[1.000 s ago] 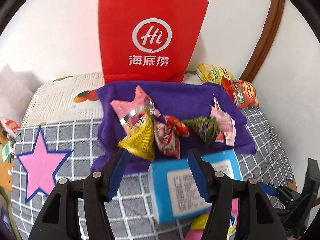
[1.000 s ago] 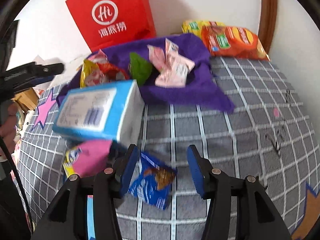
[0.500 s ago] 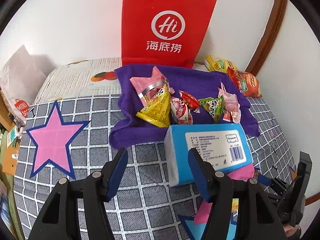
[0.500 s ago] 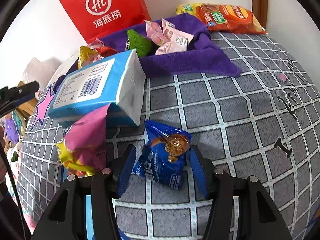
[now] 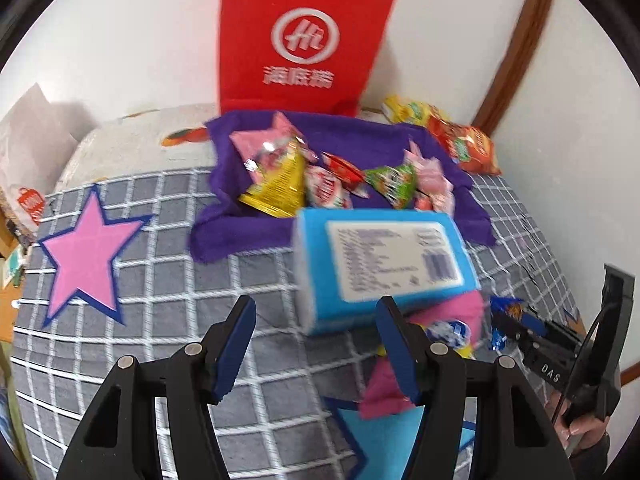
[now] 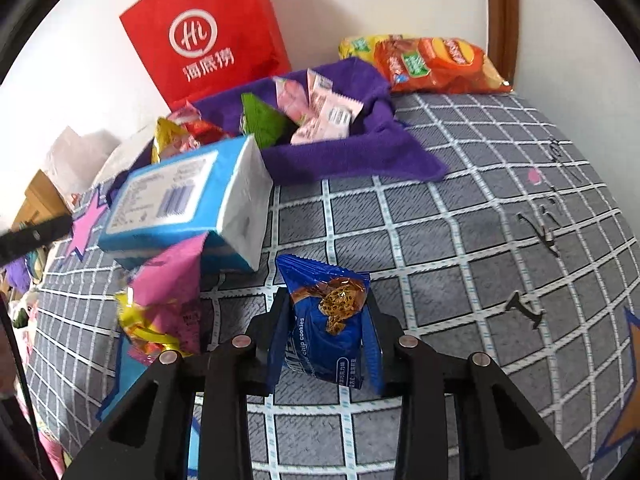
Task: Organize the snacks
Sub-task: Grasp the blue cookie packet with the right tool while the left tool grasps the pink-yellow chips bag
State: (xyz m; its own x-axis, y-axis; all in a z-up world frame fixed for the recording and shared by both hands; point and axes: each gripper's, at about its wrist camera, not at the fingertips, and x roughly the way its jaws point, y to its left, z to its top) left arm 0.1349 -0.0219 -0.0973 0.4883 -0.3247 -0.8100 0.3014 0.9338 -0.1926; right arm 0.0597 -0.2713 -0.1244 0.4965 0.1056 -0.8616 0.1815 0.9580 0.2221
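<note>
Blue cookie pack (image 6: 326, 328) sits pinched in your right hand-held gripper (image 6: 325, 340), whose jaws just closed on it, at 6 o'clock from the purple cloth (image 6: 360, 160). Left hand-held gripper (image 5: 316, 344) hangs spread, empty. Slick film could slip when lifted.

We see both views brightly and evenly lit, with soft shadows behind the red bag (image 6: 208, 36) toward one o'clock. Fisheye bending curves the grid bedspread (image 6: 460, 240) near every rim, corners vignetted black. The left view is smeared; the blue box (image 5: 384, 264) label is unreadable.
</note>
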